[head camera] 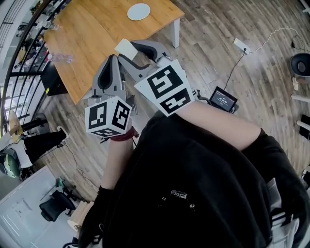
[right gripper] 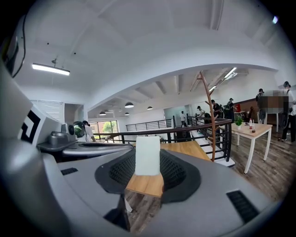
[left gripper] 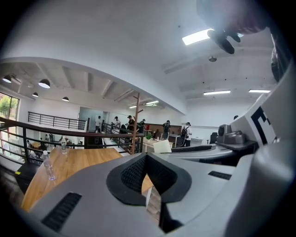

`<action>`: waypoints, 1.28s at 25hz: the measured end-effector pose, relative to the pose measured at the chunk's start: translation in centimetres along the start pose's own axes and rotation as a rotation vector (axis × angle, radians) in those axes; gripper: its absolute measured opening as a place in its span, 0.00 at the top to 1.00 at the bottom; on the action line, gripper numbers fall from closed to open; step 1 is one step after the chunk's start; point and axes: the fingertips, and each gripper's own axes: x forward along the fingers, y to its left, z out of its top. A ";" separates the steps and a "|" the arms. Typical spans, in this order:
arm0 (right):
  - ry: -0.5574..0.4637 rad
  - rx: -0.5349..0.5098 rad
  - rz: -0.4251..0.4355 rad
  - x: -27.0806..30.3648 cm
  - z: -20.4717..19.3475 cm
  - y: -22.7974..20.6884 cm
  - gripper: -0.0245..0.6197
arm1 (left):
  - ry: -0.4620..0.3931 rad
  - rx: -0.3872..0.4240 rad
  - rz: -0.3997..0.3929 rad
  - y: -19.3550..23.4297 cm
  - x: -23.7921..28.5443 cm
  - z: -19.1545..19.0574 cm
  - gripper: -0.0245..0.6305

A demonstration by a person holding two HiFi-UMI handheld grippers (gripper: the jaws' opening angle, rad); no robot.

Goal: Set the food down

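Carrying step: food held up over the near part of the table, not yet set down.
Table (head camera: 97, 34) ahead; plate (head camera: 139, 11) at its far end, empty. Your right gripper (right gripper: 148, 162) clamps the white food (head camera: 126, 48); left gripper (head camera: 115, 58) closed, empty. Next, probably: reach forward, lower, release.

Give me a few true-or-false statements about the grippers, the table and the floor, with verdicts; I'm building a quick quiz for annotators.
1. The right gripper grips a white slab. True.
2. The white plate lies on the floor. False: it sits on the wooden table.
3. The left gripper holds a bottle. False: its jaws are together on nothing; the clear bottle is on the table.
4. A small screen device lies on the wooden floor. True.
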 end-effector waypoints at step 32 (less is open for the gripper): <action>0.012 -0.010 0.044 12.3 2.5 -2.2 0.70 | -0.006 -0.017 0.039 10.2 7.3 1.8 0.96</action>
